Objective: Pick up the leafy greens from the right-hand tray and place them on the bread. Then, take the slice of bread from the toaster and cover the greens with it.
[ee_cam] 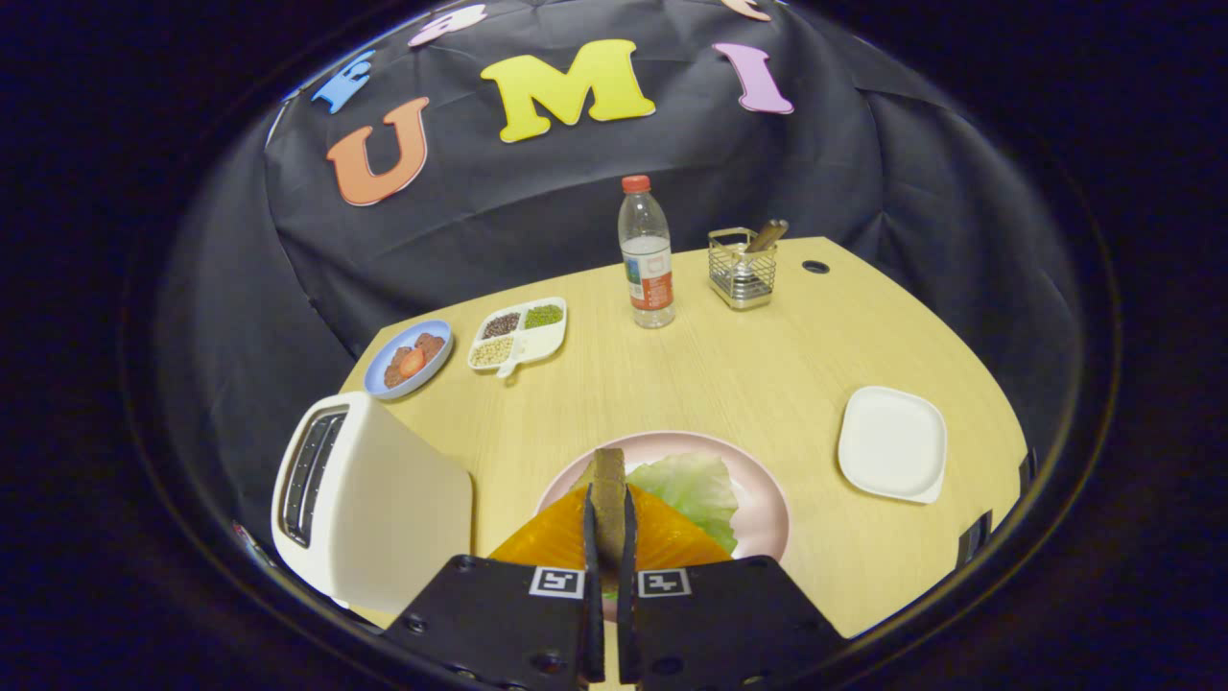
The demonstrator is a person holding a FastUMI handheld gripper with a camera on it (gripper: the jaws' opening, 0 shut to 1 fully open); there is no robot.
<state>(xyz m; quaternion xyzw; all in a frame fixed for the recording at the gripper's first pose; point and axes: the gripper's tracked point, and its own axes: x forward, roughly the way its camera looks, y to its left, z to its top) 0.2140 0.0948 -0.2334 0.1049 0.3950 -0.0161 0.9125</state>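
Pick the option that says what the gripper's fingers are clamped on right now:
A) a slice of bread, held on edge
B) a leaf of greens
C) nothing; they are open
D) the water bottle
A: the gripper is shut on a brown bread slice standing on edge between the fingers, above the pink plate where the greens already lie.

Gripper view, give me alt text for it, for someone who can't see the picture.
The gripper is shut on a bread slice held on edge above a pink plate with leafy greens and an orange piece. A white toaster stands left of the plate, an empty white tray to its right, and a water bottle farther back.
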